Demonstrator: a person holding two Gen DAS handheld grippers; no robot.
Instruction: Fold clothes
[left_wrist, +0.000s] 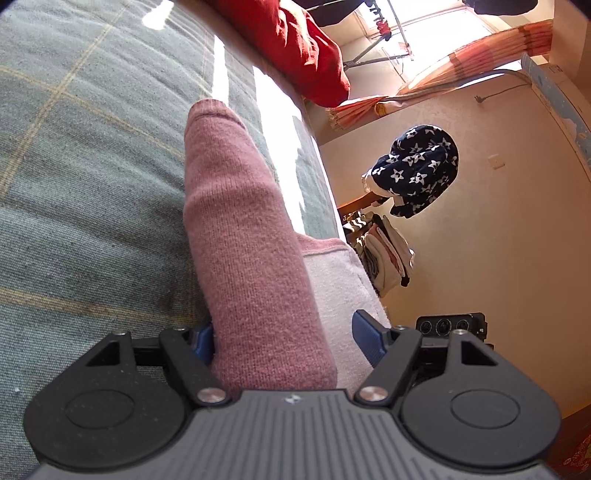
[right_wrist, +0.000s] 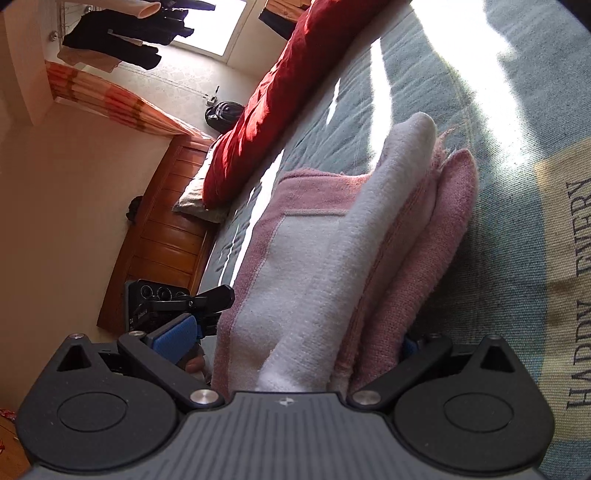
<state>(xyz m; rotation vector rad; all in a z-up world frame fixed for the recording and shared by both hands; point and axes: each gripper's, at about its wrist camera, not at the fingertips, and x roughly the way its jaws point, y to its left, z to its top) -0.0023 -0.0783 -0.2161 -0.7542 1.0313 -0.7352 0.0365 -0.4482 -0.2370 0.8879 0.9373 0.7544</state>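
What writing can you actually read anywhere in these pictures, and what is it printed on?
"HAPPY EVERY": dark capitals on a tan panel of the green plaid bedspread, right wrist view, running sideways up the picture.
Small white lettering on the black device beside the bed: too small to read.
An emblem on each gripper's grey body: a mark, not text.
Nothing else is readable.

This is a bedroom in a home. There is a big bed (left_wrist: 74, 147) with a green checked cover, and a red quilt (right_wrist: 280, 92) and a pillow (right_wrist: 192, 195) lie on it. The bed has a brown wooden end (right_wrist: 159, 236). Clothes (right_wrist: 122, 40) hang up to dry by a sunny window (right_wrist: 218, 26). An orange striped curtain (right_wrist: 107, 99) hangs beside it.
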